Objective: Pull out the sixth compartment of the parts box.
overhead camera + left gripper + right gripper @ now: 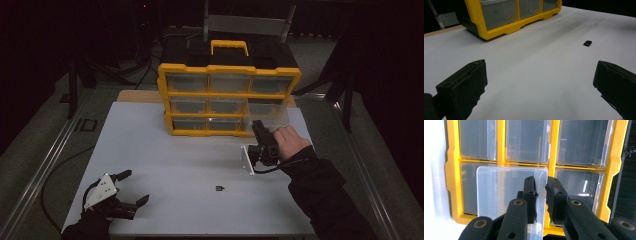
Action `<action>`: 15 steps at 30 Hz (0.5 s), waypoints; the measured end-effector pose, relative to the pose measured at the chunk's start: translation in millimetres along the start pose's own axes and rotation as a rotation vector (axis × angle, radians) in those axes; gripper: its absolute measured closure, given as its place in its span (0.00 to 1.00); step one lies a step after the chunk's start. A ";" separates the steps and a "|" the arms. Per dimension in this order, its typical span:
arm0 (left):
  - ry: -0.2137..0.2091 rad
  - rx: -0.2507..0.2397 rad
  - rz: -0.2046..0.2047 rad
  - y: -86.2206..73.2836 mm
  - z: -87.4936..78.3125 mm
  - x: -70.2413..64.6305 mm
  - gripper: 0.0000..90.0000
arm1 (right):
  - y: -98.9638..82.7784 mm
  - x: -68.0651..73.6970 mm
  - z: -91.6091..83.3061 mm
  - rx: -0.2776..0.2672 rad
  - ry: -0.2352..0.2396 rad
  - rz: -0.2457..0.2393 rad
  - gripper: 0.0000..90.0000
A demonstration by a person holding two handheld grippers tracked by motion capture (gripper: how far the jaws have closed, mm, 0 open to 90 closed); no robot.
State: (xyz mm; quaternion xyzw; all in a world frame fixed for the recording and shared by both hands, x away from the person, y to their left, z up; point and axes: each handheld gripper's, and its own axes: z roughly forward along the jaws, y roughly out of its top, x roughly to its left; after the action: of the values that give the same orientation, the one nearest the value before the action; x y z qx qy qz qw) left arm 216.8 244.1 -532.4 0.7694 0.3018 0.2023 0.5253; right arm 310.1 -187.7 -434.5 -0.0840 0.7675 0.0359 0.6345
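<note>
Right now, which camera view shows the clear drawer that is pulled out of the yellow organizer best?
The right gripper view: the clear drawer is close, its wall between the right hand-held gripper jaws. In the high view it is faint and far. The left gripper view gives the yellow organizer front and closed drawers.

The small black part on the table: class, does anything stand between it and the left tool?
Nothing visible does. The small black part lies alone on the white table, ahead of the open left tool; only bare tabletop lies between them. The yellow drawer cabinet stands farther back.
</note>
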 end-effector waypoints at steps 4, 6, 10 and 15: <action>0.000 0.001 0.002 0.0 0.2 -0.1 0.01 | 0.2 2.0 -1.9 -0.002 -0.002 0.003 0.88; 0.000 0.001 0.002 0.0 0.2 0.0 0.01 | -0.6 4.4 -1.6 -0.013 -0.016 0.014 0.88; -0.001 0.002 0.000 -0.2 0.4 -0.1 0.01 | -1.5 5.7 -3.0 -0.006 -0.009 0.007 0.87; 0.000 0.003 -0.001 -0.2 0.4 -0.1 0.01 | -3.3 5.8 -2.7 -0.012 -0.012 0.008 0.87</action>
State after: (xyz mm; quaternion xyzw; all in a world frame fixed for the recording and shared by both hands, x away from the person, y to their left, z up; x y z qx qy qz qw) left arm 217.0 243.8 -532.7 0.7700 0.3023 0.2018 0.5244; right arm 307.0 -191.9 -439.5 -0.0844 0.7638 0.0434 0.6385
